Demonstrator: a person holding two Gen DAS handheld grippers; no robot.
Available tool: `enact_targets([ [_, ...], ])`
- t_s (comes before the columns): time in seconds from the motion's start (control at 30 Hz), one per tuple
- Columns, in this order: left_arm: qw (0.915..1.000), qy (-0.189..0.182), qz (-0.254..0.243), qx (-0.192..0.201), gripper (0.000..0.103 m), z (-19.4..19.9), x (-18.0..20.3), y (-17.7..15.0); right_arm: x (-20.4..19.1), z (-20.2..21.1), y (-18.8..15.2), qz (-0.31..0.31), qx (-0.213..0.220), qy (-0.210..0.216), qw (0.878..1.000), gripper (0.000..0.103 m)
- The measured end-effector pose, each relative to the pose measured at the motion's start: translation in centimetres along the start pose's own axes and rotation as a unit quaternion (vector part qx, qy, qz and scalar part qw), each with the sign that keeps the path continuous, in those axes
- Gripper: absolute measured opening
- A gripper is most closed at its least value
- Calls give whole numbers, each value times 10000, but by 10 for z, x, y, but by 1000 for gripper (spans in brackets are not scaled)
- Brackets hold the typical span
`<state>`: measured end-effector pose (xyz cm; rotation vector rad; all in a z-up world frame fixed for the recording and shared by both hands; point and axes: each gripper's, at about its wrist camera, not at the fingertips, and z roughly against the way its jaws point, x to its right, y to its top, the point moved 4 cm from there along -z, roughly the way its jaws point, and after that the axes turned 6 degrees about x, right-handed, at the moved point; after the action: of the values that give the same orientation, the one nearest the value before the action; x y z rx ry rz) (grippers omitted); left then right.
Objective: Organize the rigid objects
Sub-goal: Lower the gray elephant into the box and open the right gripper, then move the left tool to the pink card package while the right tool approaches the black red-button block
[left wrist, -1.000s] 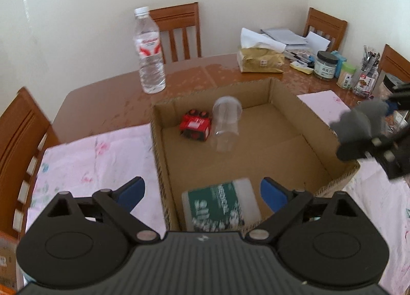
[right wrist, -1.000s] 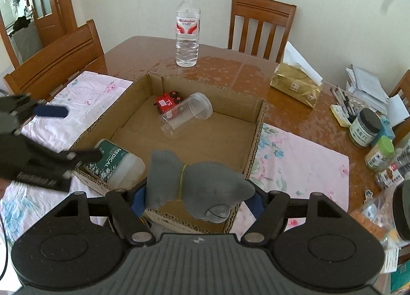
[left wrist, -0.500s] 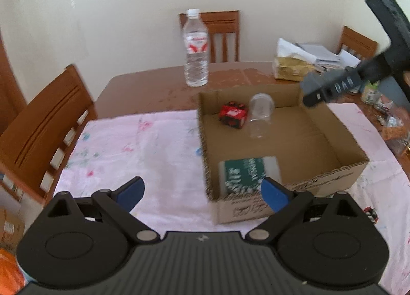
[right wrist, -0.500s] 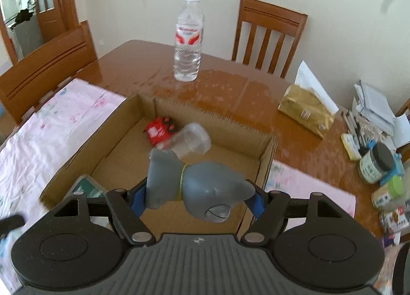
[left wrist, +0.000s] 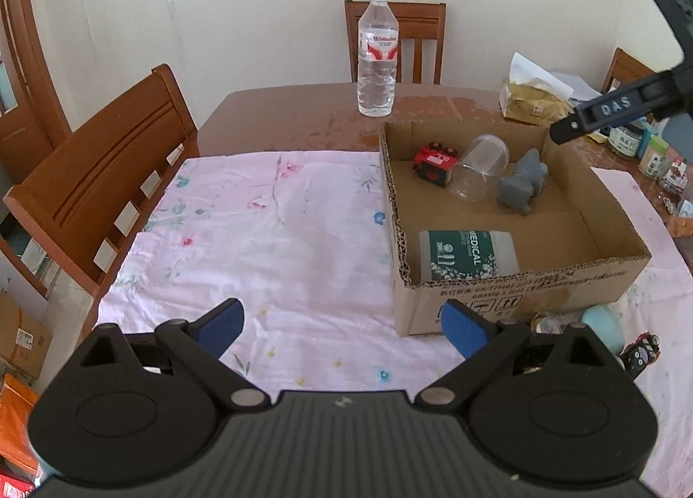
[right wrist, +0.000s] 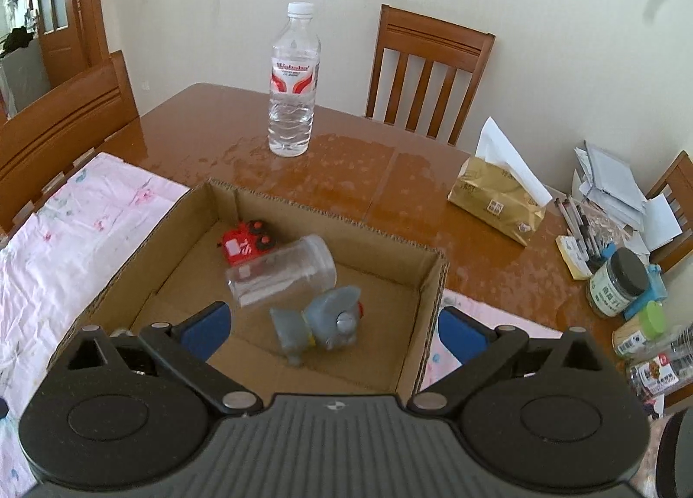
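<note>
Pink floral cloth [left wrist: 268, 238] covers the near part of the brown tabletop [right wrist: 346, 169], and a cardboard box [left wrist: 511, 299] sits on it, right of the left gripper [left wrist: 342, 320], whose fingers are spread with nothing between them. Inside the box a grey toy elephant [right wrist: 322, 322] lies on the floor, just right of a clear plastic jar [right wrist: 281, 275] on its side and a red toy car [right wrist: 244, 244]; a white medical bottle [left wrist: 467, 253] lies in the near left corner. Over the box, the right gripper [right wrist: 331, 327] has just been opening its fingers, and they stand wide, clear of the elephant below. A water bottle [right wrist: 292, 82] stands upright beyond the box.
</note>
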<state>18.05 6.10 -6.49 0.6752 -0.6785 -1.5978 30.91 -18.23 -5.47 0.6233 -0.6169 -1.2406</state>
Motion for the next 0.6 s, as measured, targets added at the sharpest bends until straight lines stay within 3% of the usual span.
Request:
enact_targets([
  [0.3,10000,-64,11,53,98,3,-2,1,4,30,-29,-269,-3,-184,9995,103],
  [0.6,9999,-102,32,-53,98,1,0,-11,2,55,-80,-505,-238,-405,9976,103],
])
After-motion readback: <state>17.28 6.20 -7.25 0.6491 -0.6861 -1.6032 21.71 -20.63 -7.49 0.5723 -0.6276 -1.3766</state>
